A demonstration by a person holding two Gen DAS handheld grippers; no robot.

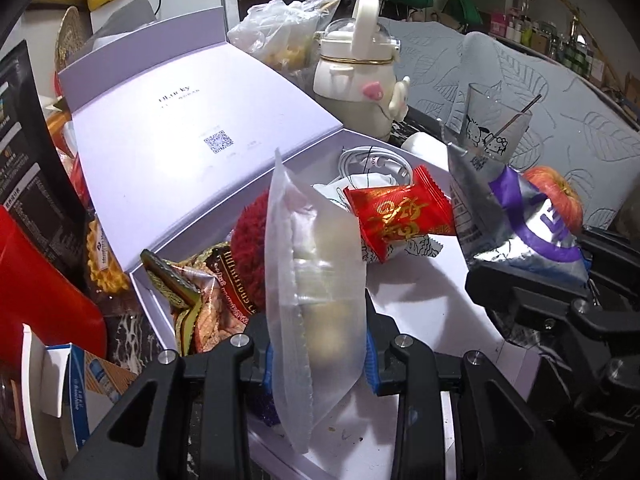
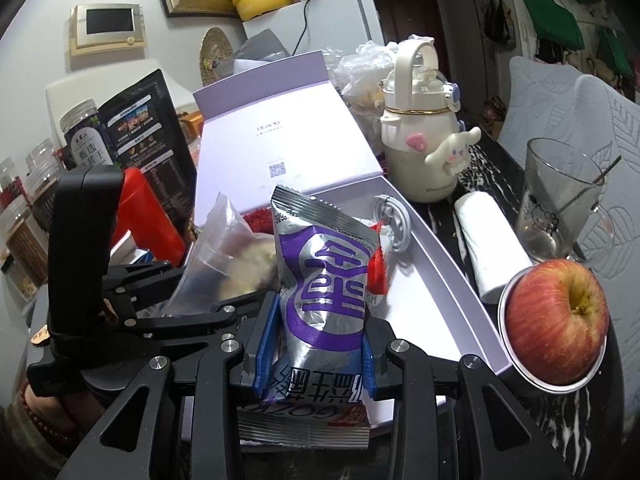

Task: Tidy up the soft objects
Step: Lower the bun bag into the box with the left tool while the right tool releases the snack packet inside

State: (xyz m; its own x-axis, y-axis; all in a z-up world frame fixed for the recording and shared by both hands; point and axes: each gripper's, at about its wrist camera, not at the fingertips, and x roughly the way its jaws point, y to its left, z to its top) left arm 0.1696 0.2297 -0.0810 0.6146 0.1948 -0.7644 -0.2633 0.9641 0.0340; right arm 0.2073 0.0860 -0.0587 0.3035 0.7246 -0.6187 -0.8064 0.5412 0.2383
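Observation:
My left gripper is shut on a frosted clear bag with pale lumps inside, held upright over the open lilac box. My right gripper is shut on a silver and purple snack packet, held upright over the box's near edge. That packet also shows at the right of the left wrist view. In the box lie a red candy wrapper, a red knitted thing, a gold-brown packet and a white cable.
The box lid stands open at the back. A cream bottle, a glass mug with a spoon, a white roll and an apple on a dish stand to the right. Jars and a black menu card are on the left.

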